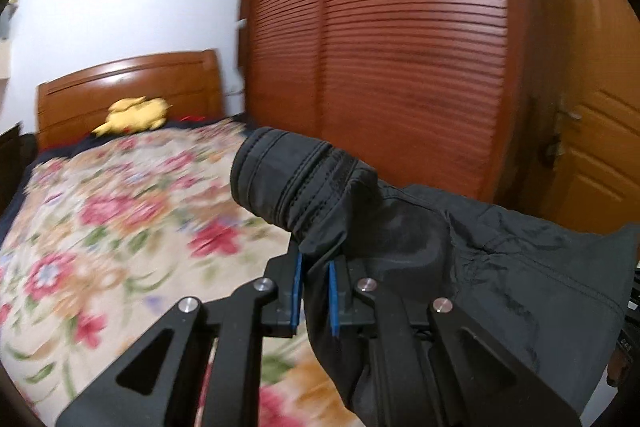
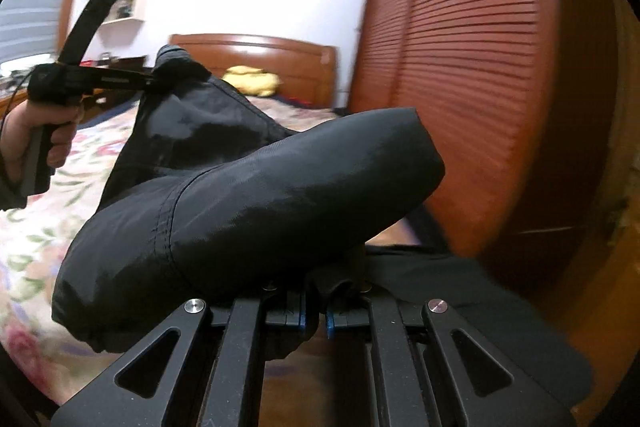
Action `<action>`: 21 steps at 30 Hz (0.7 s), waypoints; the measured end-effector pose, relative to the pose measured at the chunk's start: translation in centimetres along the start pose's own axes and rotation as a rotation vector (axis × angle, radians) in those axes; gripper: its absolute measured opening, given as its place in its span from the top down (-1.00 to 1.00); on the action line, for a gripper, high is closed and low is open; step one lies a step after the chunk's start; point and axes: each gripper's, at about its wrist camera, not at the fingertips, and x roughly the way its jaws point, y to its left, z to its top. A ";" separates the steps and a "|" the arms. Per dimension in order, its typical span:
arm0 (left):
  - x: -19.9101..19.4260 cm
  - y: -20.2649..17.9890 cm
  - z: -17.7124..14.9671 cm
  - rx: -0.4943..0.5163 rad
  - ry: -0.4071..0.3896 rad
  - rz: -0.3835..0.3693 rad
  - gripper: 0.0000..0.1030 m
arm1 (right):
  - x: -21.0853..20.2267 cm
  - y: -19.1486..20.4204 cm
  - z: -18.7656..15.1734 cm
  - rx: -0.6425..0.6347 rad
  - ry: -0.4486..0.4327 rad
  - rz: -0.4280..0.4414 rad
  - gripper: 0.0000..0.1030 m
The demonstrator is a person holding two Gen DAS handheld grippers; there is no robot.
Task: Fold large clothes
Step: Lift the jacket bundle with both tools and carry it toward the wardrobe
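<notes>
The large black garment of slick, shiny fabric (image 1: pixel 500 267) hangs in the air above the bed with the floral cream quilt (image 1: pixel 120 227), which fills the lower left of both views. In the left wrist view, the left gripper (image 1: pixel 316 291) has its jaws nearly shut on a pinch of cloth just below a ribbed, stitched edge – likely a cuff or waistband – at centre frame. In the right wrist view, the right gripper (image 2: pixel 316 315) is clamped the same way on a fold at lower centre, a puffed bulk of fabric billowing over it. At upper left there, a hand (image 2: pixel 36 143) holds the other gripper, cloth stretching between the two.

The step appears to be lifting and spreading the garment before laying it flat. To do it well, both grips should stay firm, the hands level and drawn apart until the cloth hangs taut – then lower onto the quilt without bunching. The slippery fabric could slide out.

A yellow plush toy (image 1: pixel 134 115) lies by the wooden headboard (image 1: pixel 160 75), well clear.
</notes>
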 end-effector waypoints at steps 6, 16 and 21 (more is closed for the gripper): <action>3.9 -9.8 3.5 0.024 -0.027 -0.148 0.88 | -4.1 -8.2 -0.3 -0.009 -0.002 -0.180 0.94; 11.3 -19.1 0.5 0.048 0.114 -0.249 0.86 | -5.7 -16.3 -6.7 0.051 0.135 -0.331 0.94; 13.7 -20.9 -2.4 0.105 0.166 -0.205 0.83 | -4.6 -17.9 -9.9 0.105 0.214 -0.334 0.93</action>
